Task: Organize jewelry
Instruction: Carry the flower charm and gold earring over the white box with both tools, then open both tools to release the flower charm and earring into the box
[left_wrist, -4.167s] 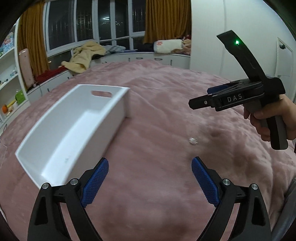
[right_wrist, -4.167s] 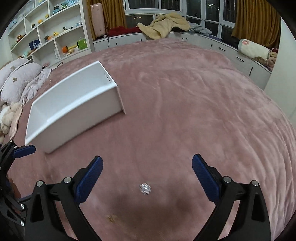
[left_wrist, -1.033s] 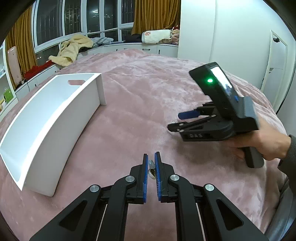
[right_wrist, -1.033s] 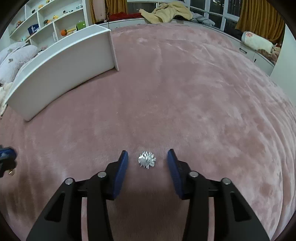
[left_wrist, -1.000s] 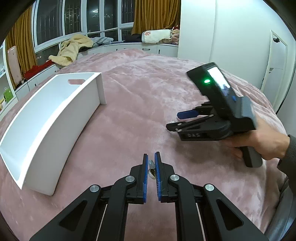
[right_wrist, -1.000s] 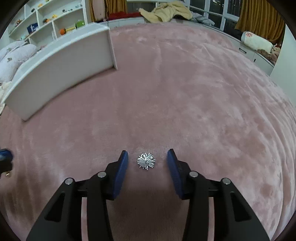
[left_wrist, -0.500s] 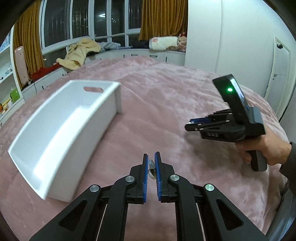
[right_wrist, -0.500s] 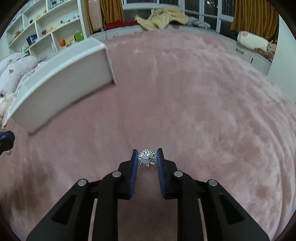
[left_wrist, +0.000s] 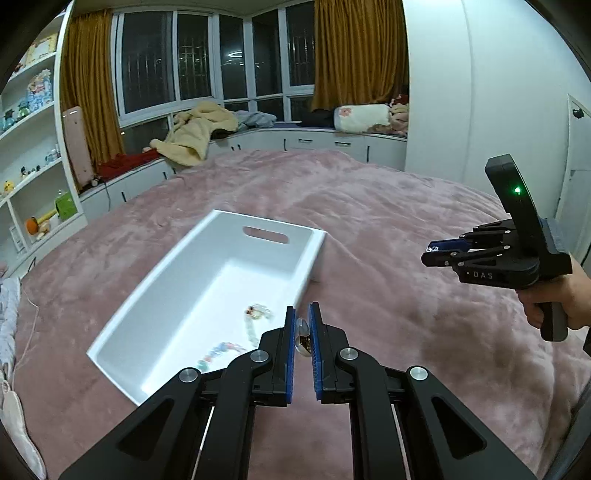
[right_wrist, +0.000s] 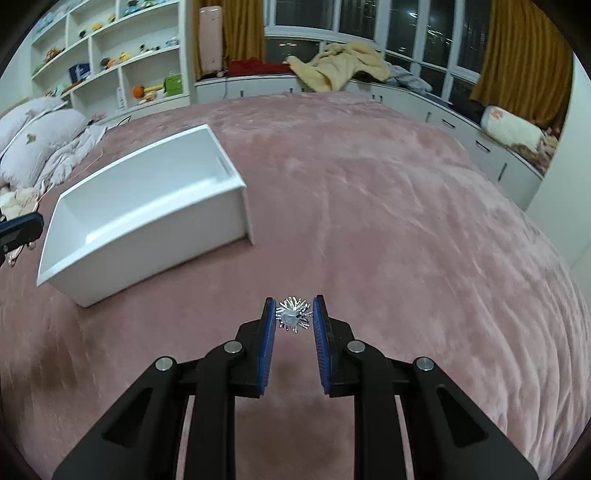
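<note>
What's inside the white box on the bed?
The long white plastic box holds blurry jewelry on its floor: a pale chain-like strand and small colourful beads. The left tongs, shut on a small clear-and-gold earring, cover the box's near corner, so anything there is hidden.

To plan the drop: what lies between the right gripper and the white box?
Only bare pink blanket separates right gripper from white box, per the right wrist view.
</note>
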